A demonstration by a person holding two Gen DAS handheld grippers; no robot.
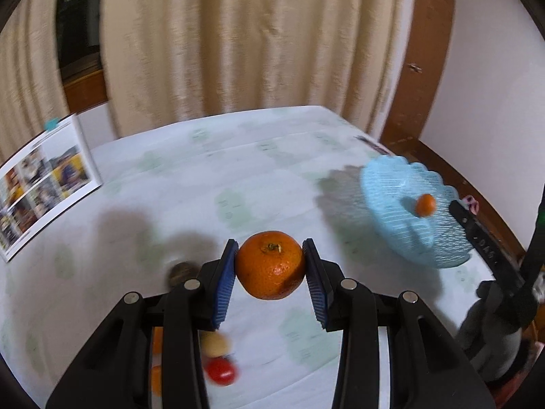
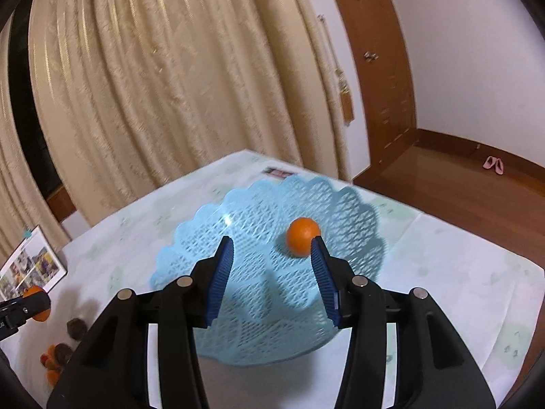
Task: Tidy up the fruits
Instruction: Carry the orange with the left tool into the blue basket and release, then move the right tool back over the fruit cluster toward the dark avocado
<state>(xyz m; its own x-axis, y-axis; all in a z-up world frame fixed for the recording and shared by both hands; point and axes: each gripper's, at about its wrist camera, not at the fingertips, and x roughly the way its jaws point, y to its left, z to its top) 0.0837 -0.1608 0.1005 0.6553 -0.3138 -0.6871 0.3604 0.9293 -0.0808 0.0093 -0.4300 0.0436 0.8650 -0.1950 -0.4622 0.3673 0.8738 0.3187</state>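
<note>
Item: mandarin (image 1: 270, 265), held in the left gripper (image 1: 270, 266), jaws closed on its flanks, stem up, lifted clear of the bench (image 1: 272, 156); judged in transit to the basket. The fruit sat squarely between the blue pads (image 1: 224, 283), touching both.

Item: blue basket (image 2: 259, 272), on the bench, holding one small orange (image 2: 302, 240).

Item: right gripper (image 2: 272, 272), jaws apart and empty above the basket, orange just beyond the right-hand tip; judged released there.

Remaining fruits (image 1: 218, 358): loose beneath the left gripper.
</note>
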